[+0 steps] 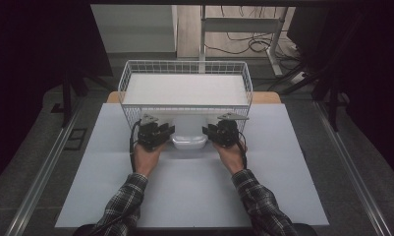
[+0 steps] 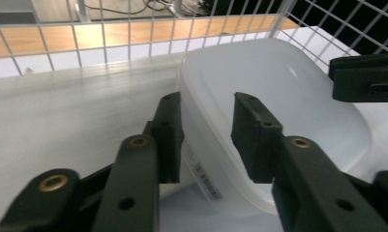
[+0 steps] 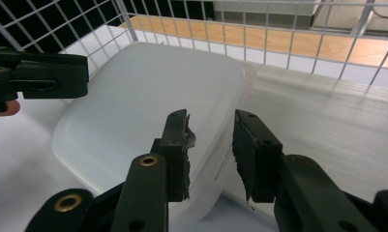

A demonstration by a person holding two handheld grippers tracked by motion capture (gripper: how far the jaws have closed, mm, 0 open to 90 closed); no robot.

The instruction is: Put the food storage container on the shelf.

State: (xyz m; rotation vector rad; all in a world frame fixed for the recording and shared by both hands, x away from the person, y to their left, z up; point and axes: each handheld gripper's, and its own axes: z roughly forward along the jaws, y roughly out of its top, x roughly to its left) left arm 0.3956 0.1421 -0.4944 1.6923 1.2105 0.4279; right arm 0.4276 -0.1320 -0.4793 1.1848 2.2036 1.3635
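Observation:
A white lidded plastic container [image 1: 188,141] hangs at the front rim of a white wire basket [image 1: 126,78], held from both sides. My left gripper [image 1: 161,132] clamps its left edge. In the left gripper view one jaw lies over the lid and the other against the outer wall of the container [image 2: 278,96], with my left gripper [image 2: 206,125] shut on that rim. My right gripper [image 1: 215,132] grips the opposite edge in the same way. The right gripper view has my right gripper [image 3: 211,140] across the rim of the container [image 3: 143,96].
The basket stands at the far middle of a pale table mat [image 1: 194,191] and has a white ribbed floor [image 2: 61,111]. Wooden tabletop [image 3: 278,38] shows past its far mesh wall. Dark stands and cables sit beyond the table.

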